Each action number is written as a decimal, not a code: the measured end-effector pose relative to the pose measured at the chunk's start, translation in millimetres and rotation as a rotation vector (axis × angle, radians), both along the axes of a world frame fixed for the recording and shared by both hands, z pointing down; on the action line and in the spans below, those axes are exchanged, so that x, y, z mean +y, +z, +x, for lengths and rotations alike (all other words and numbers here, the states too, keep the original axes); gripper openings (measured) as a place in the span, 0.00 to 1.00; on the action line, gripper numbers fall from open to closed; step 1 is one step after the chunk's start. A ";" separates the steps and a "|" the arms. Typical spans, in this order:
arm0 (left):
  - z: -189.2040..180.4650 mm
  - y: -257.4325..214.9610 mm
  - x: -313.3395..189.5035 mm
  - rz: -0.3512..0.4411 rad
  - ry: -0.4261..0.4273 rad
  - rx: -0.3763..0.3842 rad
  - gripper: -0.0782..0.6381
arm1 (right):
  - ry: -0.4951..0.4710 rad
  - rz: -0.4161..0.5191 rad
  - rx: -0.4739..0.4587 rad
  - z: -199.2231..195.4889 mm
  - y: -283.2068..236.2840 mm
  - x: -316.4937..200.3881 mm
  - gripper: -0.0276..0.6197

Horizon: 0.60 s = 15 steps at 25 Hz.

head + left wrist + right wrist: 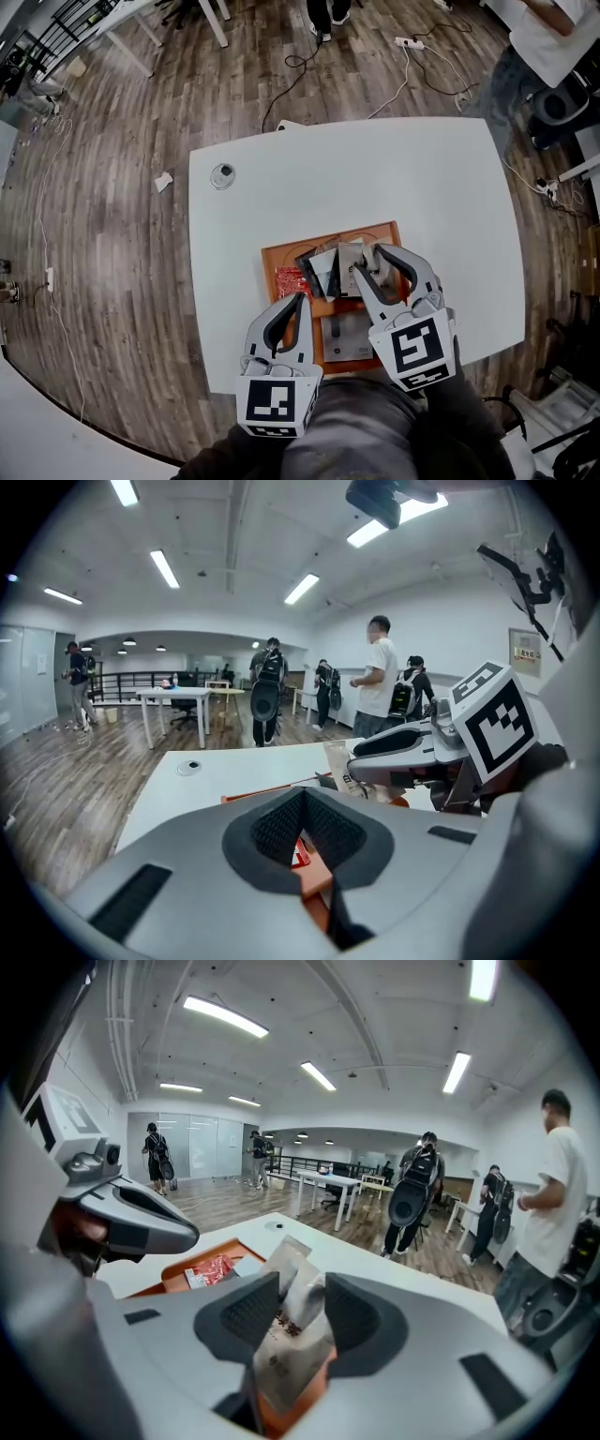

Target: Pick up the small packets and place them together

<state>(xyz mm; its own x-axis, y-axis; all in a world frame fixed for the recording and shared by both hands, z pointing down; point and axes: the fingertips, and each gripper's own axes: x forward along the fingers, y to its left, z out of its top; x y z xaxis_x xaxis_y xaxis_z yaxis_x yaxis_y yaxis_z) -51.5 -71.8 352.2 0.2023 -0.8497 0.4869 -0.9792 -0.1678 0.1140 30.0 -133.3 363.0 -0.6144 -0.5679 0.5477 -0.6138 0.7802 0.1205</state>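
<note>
On the white table (450,206) lies an orange tray (281,253) with several small packets heaped at its far end. A beige packet (292,1340) stands upright between the jaws of my right gripper (302,1302), which is open; the pads do not press on it. In the head view the right gripper (368,260) hangs over that heap of pale packets (342,262). A red packet (291,278) lies at the tray's left side and also shows in the right gripper view (214,1269). My left gripper (300,298) is shut and empty, just above the tray's near left part.
A flat grey piece (342,337) lies at the tray's near end. A round grommet (222,175) sits at the table's far left. Cables and a paper scrap (163,181) lie on the wooden floor. Several people stand by other desks beyond the table.
</note>
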 end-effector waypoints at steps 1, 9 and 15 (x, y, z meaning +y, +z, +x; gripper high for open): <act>0.6 -1.1 0.9 0.003 0.002 0.002 0.10 | -0.001 0.004 -0.002 0.2 -0.9 1.2 0.26; 0.2 -12.6 6.4 0.031 -0.002 -0.003 0.10 | 0.009 0.032 0.013 2.0 -8.2 3.8 0.30; -3.7 -9.8 5.9 0.032 -0.008 0.000 0.10 | 0.014 0.045 0.017 -0.6 -8.3 1.5 0.30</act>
